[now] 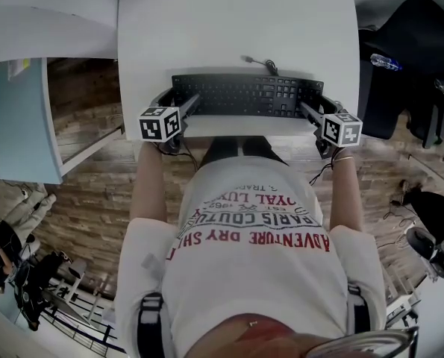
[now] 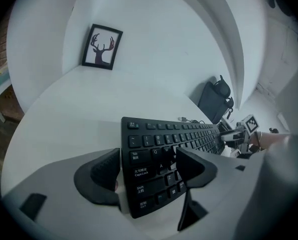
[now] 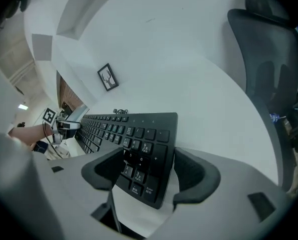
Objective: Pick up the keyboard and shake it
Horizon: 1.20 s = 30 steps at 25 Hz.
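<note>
Two jaw sets stand apart — L gripper (image 2: 149,169) and R gripper (image 3: 149,170) astride keyboard (image 1: 244,95) ends; clamp both evenly, lift level.

**Keyboard's end between spread jaws**

The left gripper (image 2: 150,170) holds its jaws apart, straddling the near end of the black keyboard (image 2: 159,134), which lies on the white tabletop (image 2: 73,119). A framed antler picture (image 2: 102,47) stands at upper left.
</note>
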{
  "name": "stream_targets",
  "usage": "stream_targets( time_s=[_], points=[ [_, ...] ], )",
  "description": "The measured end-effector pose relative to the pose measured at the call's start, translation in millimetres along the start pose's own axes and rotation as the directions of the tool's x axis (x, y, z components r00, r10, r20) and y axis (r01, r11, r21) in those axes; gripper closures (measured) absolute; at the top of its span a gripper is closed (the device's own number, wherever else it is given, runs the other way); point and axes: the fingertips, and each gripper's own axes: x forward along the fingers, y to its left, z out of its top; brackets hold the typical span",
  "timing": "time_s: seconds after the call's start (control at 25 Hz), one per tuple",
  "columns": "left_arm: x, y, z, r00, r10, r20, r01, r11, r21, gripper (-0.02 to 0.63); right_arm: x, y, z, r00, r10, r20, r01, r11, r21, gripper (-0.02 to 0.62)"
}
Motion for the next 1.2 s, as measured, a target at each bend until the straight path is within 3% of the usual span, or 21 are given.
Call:
stream_targets(
  time_s=[0.24, 0.48, 0.6, 0.76, 1.0, 1.08, 1.2],
  points=[
    [-1, 2, 2, 0.999, -0.036, -0.024, 0.037, 0.999, 0.040, 0.262, 4, 0, 4, 1.000, -0.005, -0.011, 0.006, 1.000, 0.015, 0.290],
    [-1, 3, -2, 1.000, -0.004, -0.020, 0.005, 0.999, 0.033, 0.262, 4, 2, 0, 1.000, -0.020, -0.011, 0.020, 1.000, 0.020, 0.290],
    [-10, -3, 6, 1.000, -0.007, 0.029, 0.005, 0.998, 0.068, 0.262, -4, 5, 4, 0.999, -0.036, 0.005, 0.036, 0.999, -0.003, 0.290],
    [-30, -17, 38, 0.987, -0.021, 0.162, -0.003, 0.990, 0.142, 0.262, -25, 11, 30, 0.993, -0.038, 0.112, 0.045, 0.998, -0.054, 0.291],
    [-66, -36, 108, 0.937, -0.050, 0.345, -0.034, 0.972, 0.232, 0.262, -64, 27, 99, 0.956, -0.041, 0.289, 0.088, 0.984, -0.155, 0.291],
    [-82, -44, 136, 0.906, -0.061, 0.418, -0.060, 0.961, 0.271, 0.262, -79, 35, 128, 0.932, -0.036, 0.361, 0.115, 0.973, -0.199, 0.291],
    [-113, -62, 173, 0.843, -0.090, 0.531, -0.103, 0.941, 0.323, 0.262, -106, 45, 167, 0.886, -0.020, 0.464, 0.158, 0.953, -0.260, 0.291]
  ],
)
